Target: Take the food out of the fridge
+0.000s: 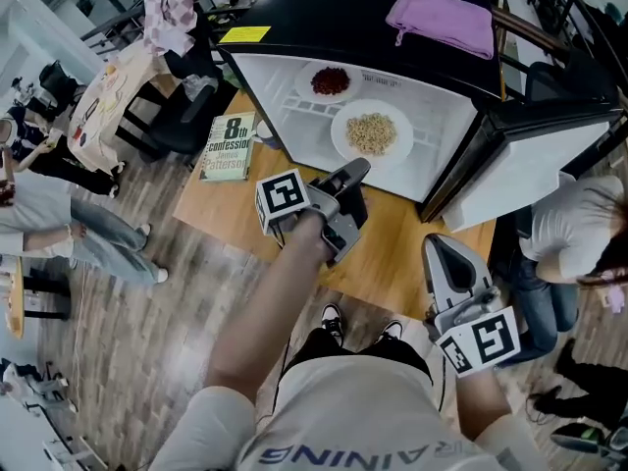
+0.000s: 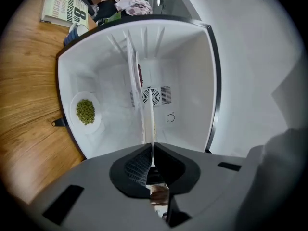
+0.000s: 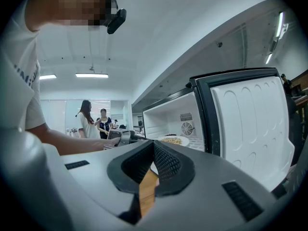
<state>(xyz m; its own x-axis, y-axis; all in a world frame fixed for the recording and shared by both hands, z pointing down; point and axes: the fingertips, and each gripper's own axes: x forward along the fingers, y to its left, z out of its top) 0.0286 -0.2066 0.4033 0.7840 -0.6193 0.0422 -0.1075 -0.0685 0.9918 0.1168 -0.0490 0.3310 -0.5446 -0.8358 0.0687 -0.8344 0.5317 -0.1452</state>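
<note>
Risk — left gripper (image 1: 359, 168) pinches round white grain plate (image 1: 340, 137) by rim inside white fridge (image 1: 280, 84): tilt spills it; right gripper (image 1: 439, 245) jaws pressed together

Wooden table (image 1: 232, 216) with fridge (image 1: 287, 84) and book (image 1: 228, 147)

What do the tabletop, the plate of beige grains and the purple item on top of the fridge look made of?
The honey-brown tabletop looks like wood or wood-look laminate, matte, with grain streaks. The round white plate is likely glazed ceramic, possibly melamine: smooth, evenly white rim. The purple cloth is soft fabric, judging by its folds.
</note>
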